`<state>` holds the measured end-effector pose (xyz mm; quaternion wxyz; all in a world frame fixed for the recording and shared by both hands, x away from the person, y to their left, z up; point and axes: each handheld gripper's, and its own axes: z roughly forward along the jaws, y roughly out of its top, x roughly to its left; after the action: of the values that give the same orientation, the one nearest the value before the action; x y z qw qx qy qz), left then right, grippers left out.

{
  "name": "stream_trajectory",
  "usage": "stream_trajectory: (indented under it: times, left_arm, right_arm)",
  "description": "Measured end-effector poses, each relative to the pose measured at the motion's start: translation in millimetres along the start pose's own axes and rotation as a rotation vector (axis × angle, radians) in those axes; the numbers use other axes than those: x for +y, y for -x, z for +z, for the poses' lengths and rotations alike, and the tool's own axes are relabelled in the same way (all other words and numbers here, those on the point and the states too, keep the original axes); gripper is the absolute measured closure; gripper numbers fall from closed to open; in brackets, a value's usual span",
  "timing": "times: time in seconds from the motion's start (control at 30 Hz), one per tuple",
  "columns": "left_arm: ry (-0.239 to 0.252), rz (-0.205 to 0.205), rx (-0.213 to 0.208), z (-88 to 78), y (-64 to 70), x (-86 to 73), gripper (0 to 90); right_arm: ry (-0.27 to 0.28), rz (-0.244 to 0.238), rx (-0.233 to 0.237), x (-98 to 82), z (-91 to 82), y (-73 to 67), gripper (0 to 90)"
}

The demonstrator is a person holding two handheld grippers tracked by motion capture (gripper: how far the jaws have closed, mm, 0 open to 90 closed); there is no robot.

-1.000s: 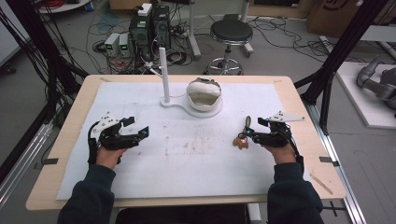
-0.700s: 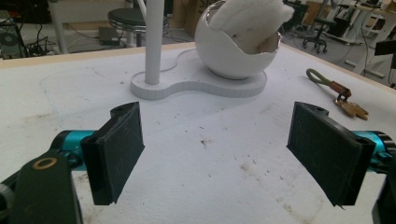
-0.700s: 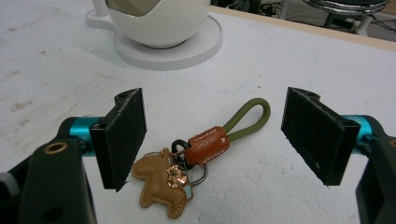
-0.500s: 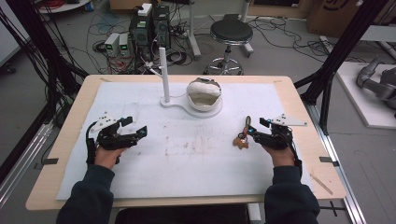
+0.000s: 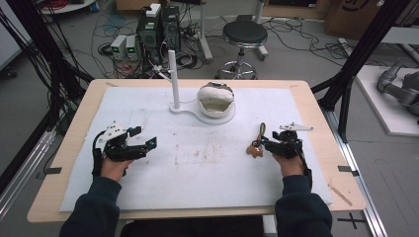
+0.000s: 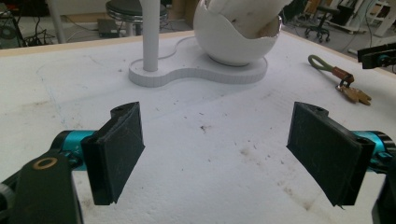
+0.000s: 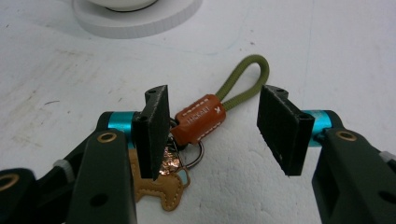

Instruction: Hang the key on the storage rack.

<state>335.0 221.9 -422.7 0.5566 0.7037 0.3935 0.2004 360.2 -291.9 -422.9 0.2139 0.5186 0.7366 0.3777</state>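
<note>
Straddling the keychain [image 7: 198, 120], your right gripper [image 7: 217, 123] has its jaws spread apart, one pad on each side of the brown leather tag, neither pad clearly touching it. Olive cord loop [image 7: 245, 77] runs away from the jaws; a tan leather charm [image 7: 161, 189] and metal ring lie under the left pad. From above, the keychain [image 5: 257, 144] lies on the white mat [image 5: 207, 182] at the tip of your right gripper [image 5: 267, 145], right of centre. Your left gripper [image 6: 217, 151] is released too, jaws wide, nothing between them, hovering low over the stained mat. Past it stands the white stand [image 6: 196, 70] with its upright post [image 6: 150, 32] and egg-shaped bowl [image 6: 233, 35]. From above, your left gripper [image 5: 148, 144] sits well apart from the keychain, near the mat's left side.
</note>
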Motion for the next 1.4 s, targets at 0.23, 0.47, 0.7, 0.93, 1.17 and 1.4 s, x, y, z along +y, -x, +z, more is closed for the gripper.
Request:
stream_trajectory:
  times: [0.23, 0.47, 0.7, 0.93, 1.17, 1.4]
  left_arm:
    - [-0.011, -0.005, 0.002, 1.8, -0.5, -1.6, 18.2]
    - [-0.019, -0.004, 0.002, 2.9, 0.2, -1.9, 18.4]
    - [-0.021, -0.005, 0.001, 4.2, 0.3, -2.1, 19.0]
    - [-0.022, -0.011, -0.002, 5.2, 0.4, -2.4, 19.3]
    - [-0.017, -0.009, 0.002, 2.8, -0.5, -1.8, 19.3]
    - [-0.019, -0.01, 0.007, 2.2, -0.7, -1.9, 19.4]
  right_arm:
    - [-0.037, 0.052, 0.036, 2.4, 20.2, 0.1, 45.0]
    - [-0.15, 0.03, 0.015, 5.9, 43.0, -8.7, 46.3]
    - [-0.104, 0.119, -0.034, 16.4, 47.5, -5.1, 50.4]
    - [-0.172, -0.07, -0.078, 18.8, 58.2, -29.1, 65.6]
    - [-0.167, -0.158, -0.012, 18.2, 54.4, -31.4, 72.2]
    - [-0.177, -0.143, 0.002, 15.6, 54.2, -30.9, 72.3]
